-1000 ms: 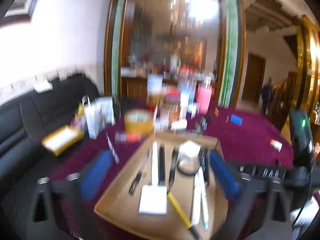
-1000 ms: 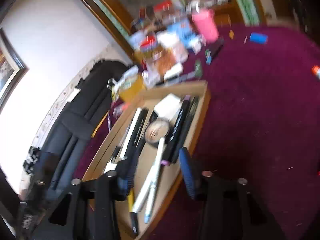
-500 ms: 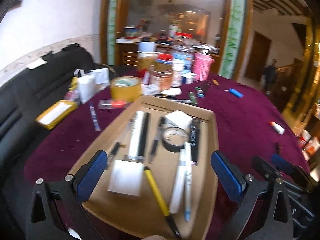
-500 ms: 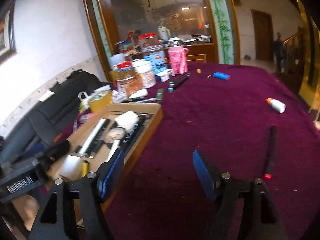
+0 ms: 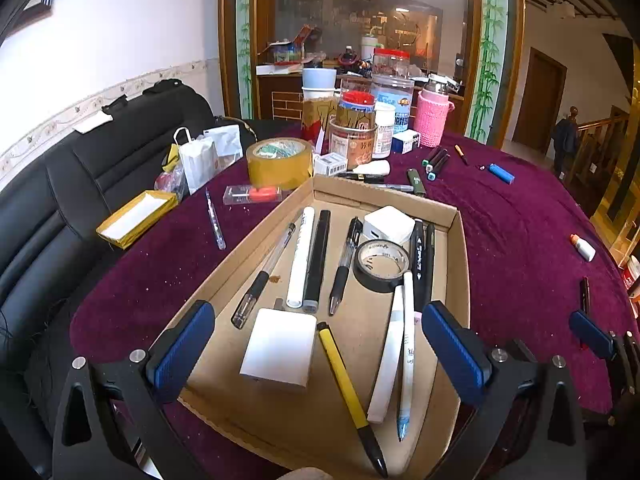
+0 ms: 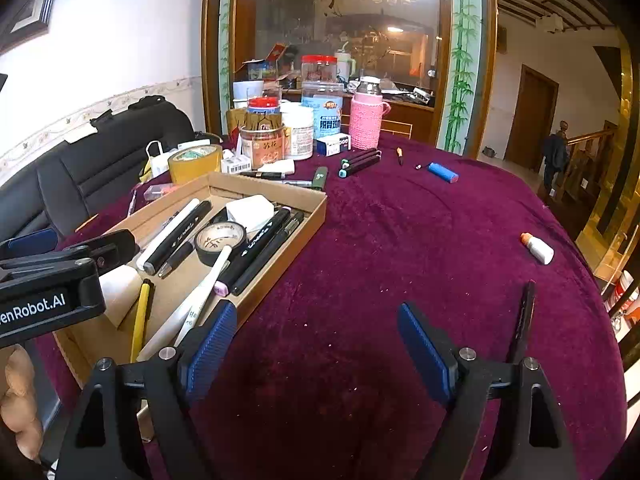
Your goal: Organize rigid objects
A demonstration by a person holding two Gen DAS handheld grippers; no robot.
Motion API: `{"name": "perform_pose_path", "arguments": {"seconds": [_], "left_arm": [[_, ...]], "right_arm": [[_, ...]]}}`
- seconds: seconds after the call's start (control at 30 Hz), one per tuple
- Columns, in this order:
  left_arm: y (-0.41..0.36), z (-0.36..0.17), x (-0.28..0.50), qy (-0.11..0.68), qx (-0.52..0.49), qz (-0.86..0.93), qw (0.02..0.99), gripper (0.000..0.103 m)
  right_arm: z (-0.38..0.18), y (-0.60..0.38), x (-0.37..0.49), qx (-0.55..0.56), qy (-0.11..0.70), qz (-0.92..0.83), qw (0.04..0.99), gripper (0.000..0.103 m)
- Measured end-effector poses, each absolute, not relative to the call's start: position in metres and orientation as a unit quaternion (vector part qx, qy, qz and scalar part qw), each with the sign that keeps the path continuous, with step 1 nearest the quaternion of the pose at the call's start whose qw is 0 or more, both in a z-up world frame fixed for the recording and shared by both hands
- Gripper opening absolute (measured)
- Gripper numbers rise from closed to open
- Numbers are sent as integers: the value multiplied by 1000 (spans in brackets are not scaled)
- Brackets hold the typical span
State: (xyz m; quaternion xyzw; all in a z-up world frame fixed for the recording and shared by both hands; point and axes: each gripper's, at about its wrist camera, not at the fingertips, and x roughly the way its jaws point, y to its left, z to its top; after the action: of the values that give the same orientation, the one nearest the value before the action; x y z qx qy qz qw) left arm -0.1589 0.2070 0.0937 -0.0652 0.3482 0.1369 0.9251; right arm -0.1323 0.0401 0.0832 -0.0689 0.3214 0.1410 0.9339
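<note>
Now the left gripper hangs wide open over the cardboard tray at frame centre, holding nothing. Lower right, the right gripper, jaws just opening, stands empty over the purple cloth.

both wrist views look down; share box

tablecloth: maroon | box: tan cardbd | pen: yellow/blk | flask cover: pink knit
</note>
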Motion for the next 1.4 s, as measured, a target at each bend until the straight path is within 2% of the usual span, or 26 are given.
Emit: {"name": "perform_pose_path", "arguments": {"seconds": [0.83, 1.3, 1.37, 1.4], "left_arm": [[206, 79, -157, 375, -72, 133, 915, 103], [186, 76, -157, 386, -48, 128, 912, 103], [184, 76, -157, 385, -47, 128, 913, 103], [184, 76, -156, 384, -48, 128, 913, 103]], "right_arm": [[72, 51, -131, -87, 343, 140, 925, 87], [73, 28, -131, -60, 336, 120, 932, 88], [78, 24, -136, -56, 316, 113, 941, 90], [80, 24, -139, -60, 304, 103, 945, 98]]}}
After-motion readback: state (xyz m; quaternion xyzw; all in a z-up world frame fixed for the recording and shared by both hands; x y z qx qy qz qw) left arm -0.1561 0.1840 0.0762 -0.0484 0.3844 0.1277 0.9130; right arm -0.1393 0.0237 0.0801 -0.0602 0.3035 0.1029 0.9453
